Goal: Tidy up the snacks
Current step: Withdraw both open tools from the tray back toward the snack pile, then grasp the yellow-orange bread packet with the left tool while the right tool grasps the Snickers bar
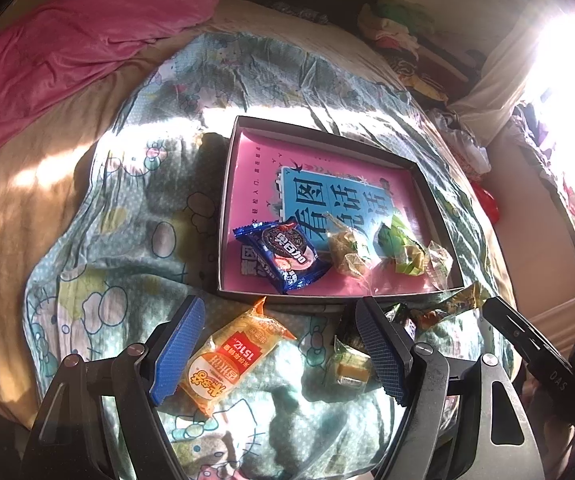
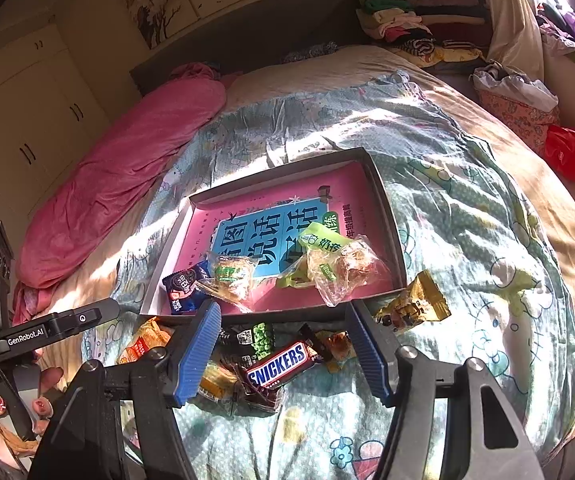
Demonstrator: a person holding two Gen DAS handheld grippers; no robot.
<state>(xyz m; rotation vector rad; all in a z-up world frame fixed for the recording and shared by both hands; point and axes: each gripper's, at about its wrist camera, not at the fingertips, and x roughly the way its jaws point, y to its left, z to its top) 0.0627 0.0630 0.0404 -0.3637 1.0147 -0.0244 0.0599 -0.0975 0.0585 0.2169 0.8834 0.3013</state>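
Observation:
A shallow box (image 1: 227, 200) (image 2: 387, 208) with a pink book inside lies on the bed. In it are a blue Oreo pack (image 1: 283, 254) (image 2: 181, 286), clear-wrapped pastries (image 1: 347, 250) (image 2: 233, 274) and a green-wrapped snack (image 1: 397, 242) (image 2: 323, 242). My left gripper (image 1: 279, 354) is open just above an orange snack pack (image 1: 233, 356) (image 2: 143, 344) in front of the box. My right gripper (image 2: 283, 354) is open above a Snickers bar (image 2: 279, 364), a green pea pack (image 2: 255, 338) and other loose snacks. A gold packet (image 2: 419, 306) lies right of it.
A Hello Kitty quilt (image 1: 127, 216) (image 2: 467, 240) covers the bed. A pink blanket roll (image 1: 75, 52) (image 2: 119, 176) lies at the left. Piled clothes (image 2: 407, 20) and a red bag (image 2: 567, 152) sit at the far right edge. A small yellow-wrapped candy (image 1: 349, 366) lies beside my left gripper.

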